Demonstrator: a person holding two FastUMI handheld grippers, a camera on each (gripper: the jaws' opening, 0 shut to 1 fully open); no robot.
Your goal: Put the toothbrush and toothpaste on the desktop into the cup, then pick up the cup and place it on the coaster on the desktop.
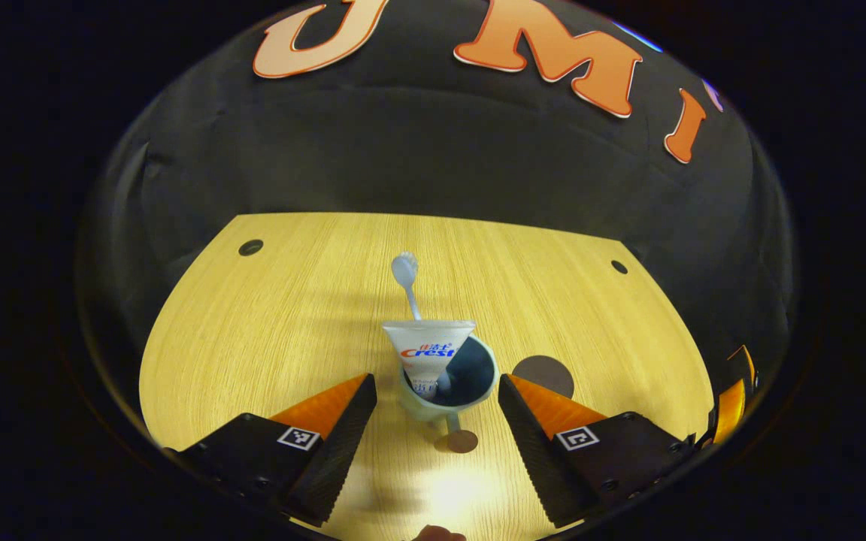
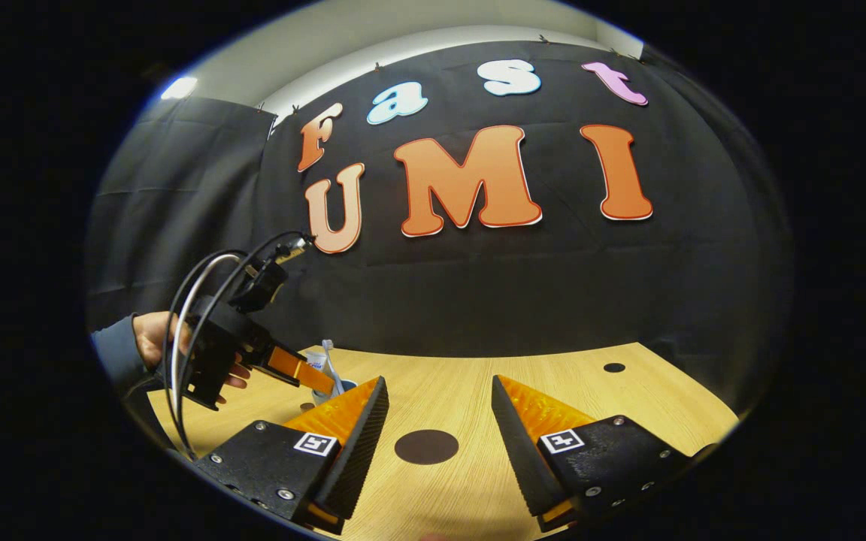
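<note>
Left gripper view looks down on one cup (image 1: 449,383) on the desk (image 1: 267,315), holding one toothpaste (image 1: 428,347) tube and one toothbrush (image 1: 407,284), both leaning against its rim, head and crimped end up. So loading looks finished. One dark coaster (image 1: 544,375) lies just beside the cup. The left gripper (image 1: 437,391) hangs over the cup, fingers wide either side, touching nothing, probably lined up to grasp it. Beyond the coaster from the cup, the right gripper (image 2: 439,406) waits, fingers wide, empty.
</note>
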